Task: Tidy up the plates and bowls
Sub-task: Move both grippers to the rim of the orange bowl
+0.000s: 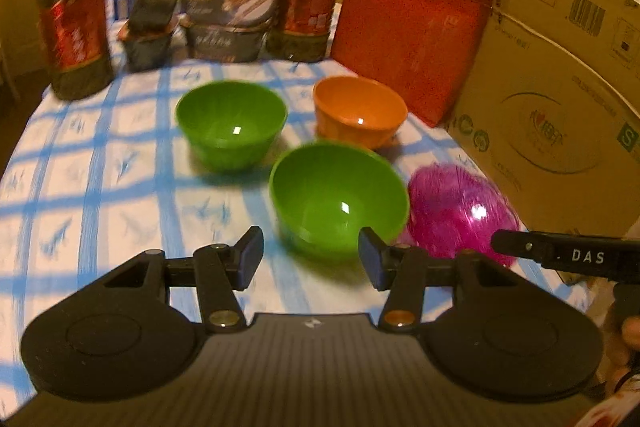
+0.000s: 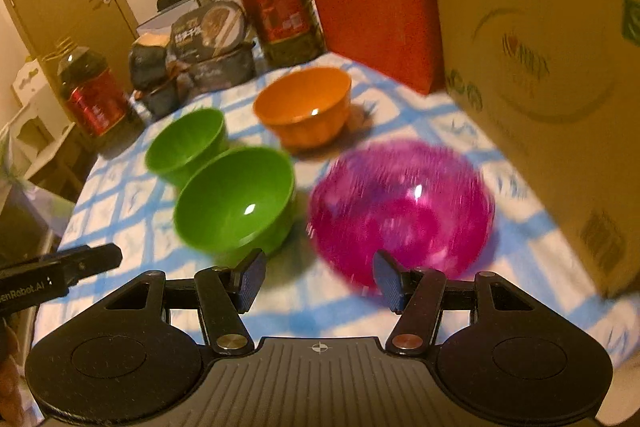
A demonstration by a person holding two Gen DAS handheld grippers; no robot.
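Both grippers' jaws stand apart, empty; motion blur smears the pink bowl (image 2: 402, 207).

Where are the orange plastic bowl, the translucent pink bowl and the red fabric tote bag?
Orange plastic bowl (image 1: 359, 115): left wrist view, inner wall.
Translucent pink bowl (image 2: 402, 211): right wrist view, inside surface.
Red fabric tote bag (image 1: 408, 35): left wrist view, front panel.

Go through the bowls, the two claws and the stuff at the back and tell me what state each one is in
Near green bowl: upright, empty.
Far green bowl: upright, empty.
Orange bowl: upright, empty.
Pink bowl: upright, blurred.
Left claw: open, empty.
Right claw: open, empty.
Oil bottles: standing.
Red bag: standing.
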